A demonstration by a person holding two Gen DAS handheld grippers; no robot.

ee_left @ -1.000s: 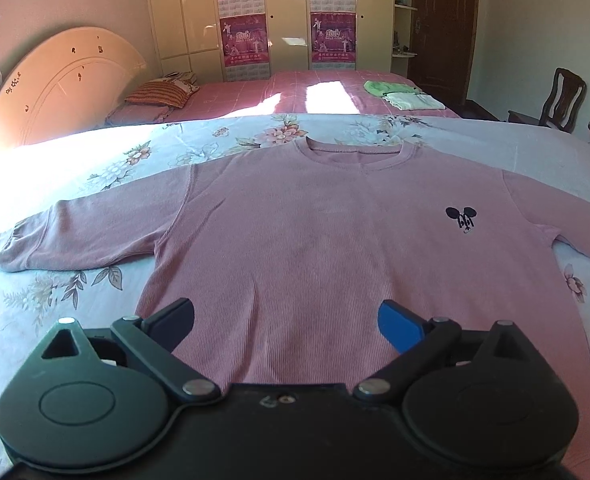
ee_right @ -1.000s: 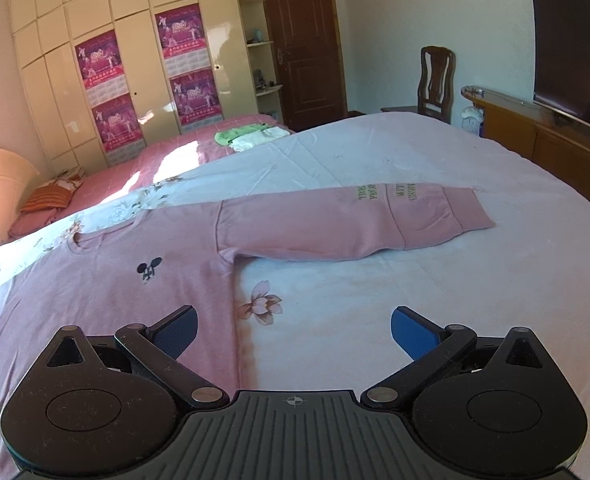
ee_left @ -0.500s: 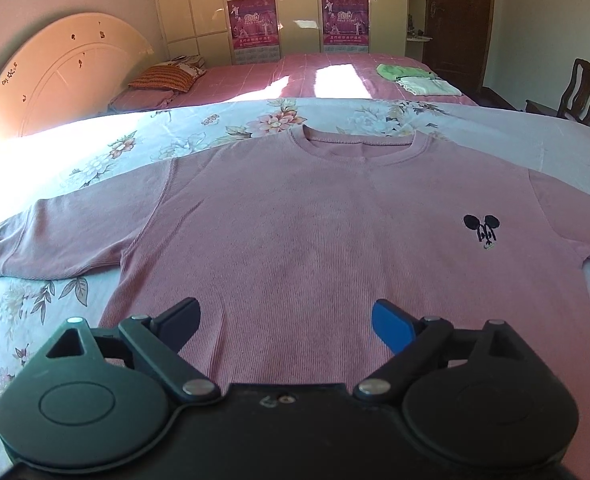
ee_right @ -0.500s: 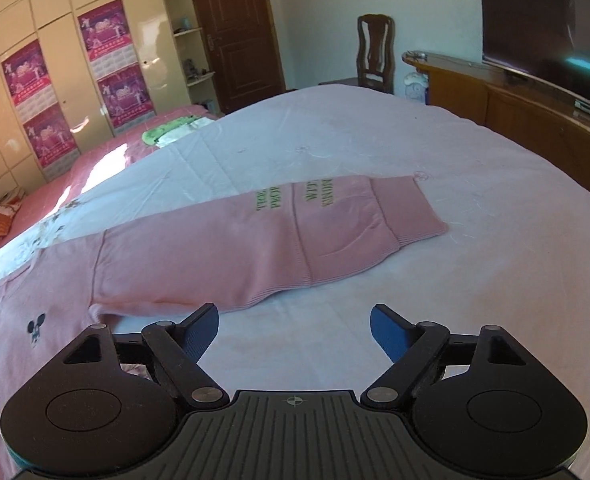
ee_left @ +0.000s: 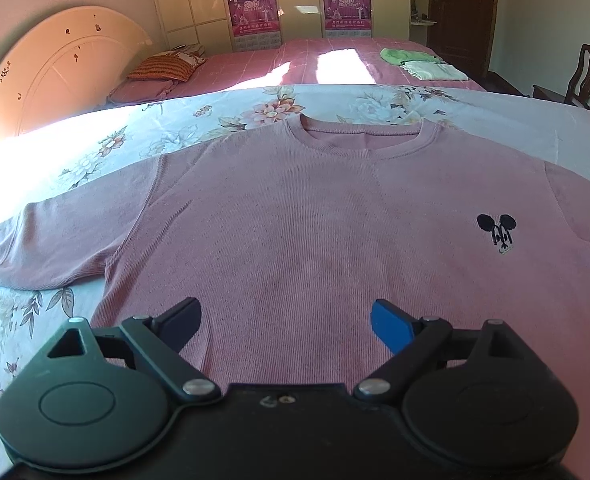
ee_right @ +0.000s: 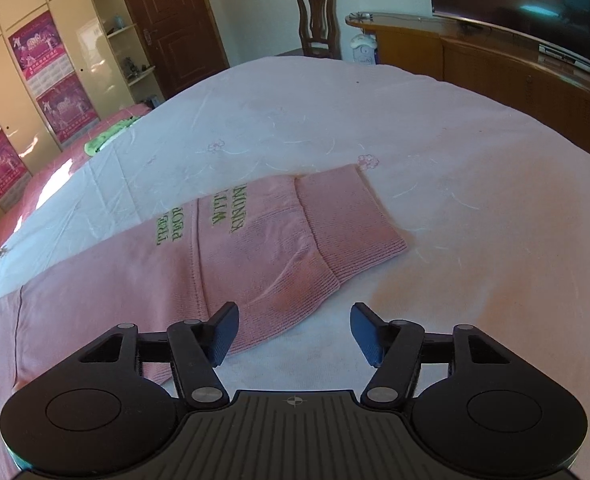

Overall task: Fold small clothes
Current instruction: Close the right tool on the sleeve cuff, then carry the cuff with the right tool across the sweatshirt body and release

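A pink long-sleeved sweatshirt lies flat, front up, on the bed, with a small black mouse logo on its chest. My left gripper hovers over the lower body of the sweatshirt, jaws wide and slowly closing, nothing pinched. In the right wrist view the sweatshirt's sleeve with green lettering stretches out to a ribbed cuff. My right gripper hangs just short of that sleeve's near edge, jaws closing, with only bedsheet between them.
The bed has a pale floral sheet. Behind it stands a second bed with pink cover, pillows and folded green and white clothes. A wooden chair, a wooden cabinet with a TV and wardrobes line the room.
The right gripper swung right along the sleeve toward the cuff, dropped closer, and its jaws narrowed. The left gripper moved nearer over the sweatshirt body, jaws narrowing slightly.
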